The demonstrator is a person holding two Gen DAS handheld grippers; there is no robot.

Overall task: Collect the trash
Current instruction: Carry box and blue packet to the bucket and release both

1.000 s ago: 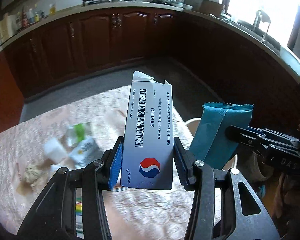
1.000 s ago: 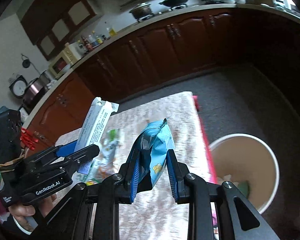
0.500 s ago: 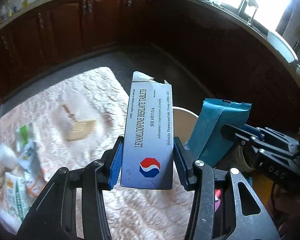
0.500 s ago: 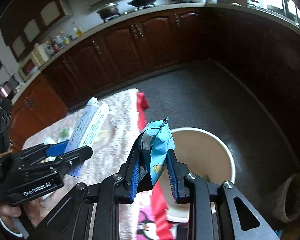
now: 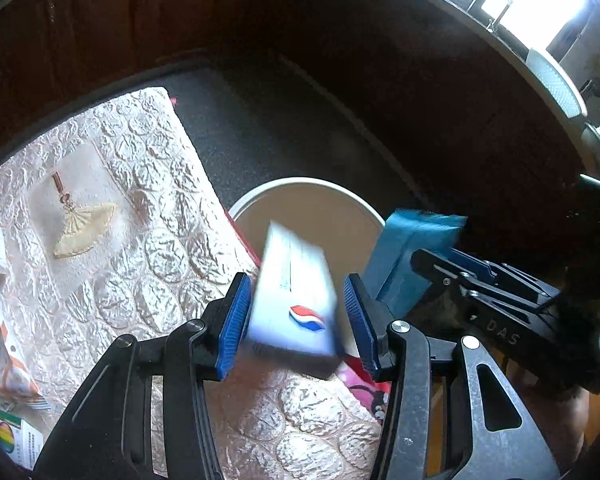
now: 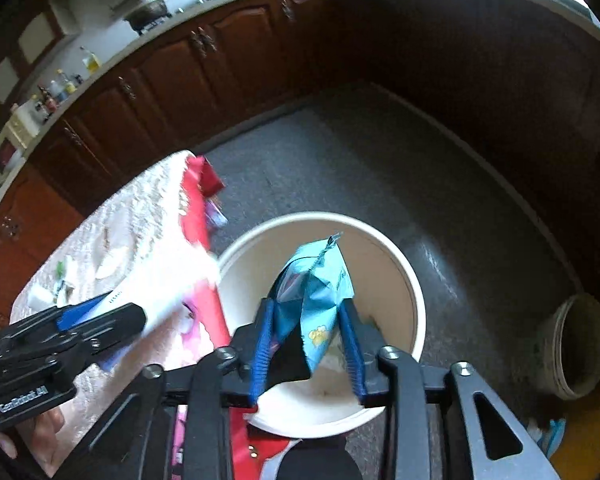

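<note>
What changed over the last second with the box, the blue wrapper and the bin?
Both hand-held grippers swung from the table to over the white bin. The left hand-held gripper has just opened, the tablet box slipping free. The right hand-held gripper has just opened around the blue wrapper. Table litter unchanged.

Tablet box and blue packet above the bin

The white tablet box (image 5: 292,304), marked with a red-and-blue emblem, is blurred and tilted, loose between blue pads over the rim of the white bin (image 6: 416,304). The crumpled blue snack packet (image 6: 316,296) stands upright, torn top up, above the bin's open mouth.
</note>
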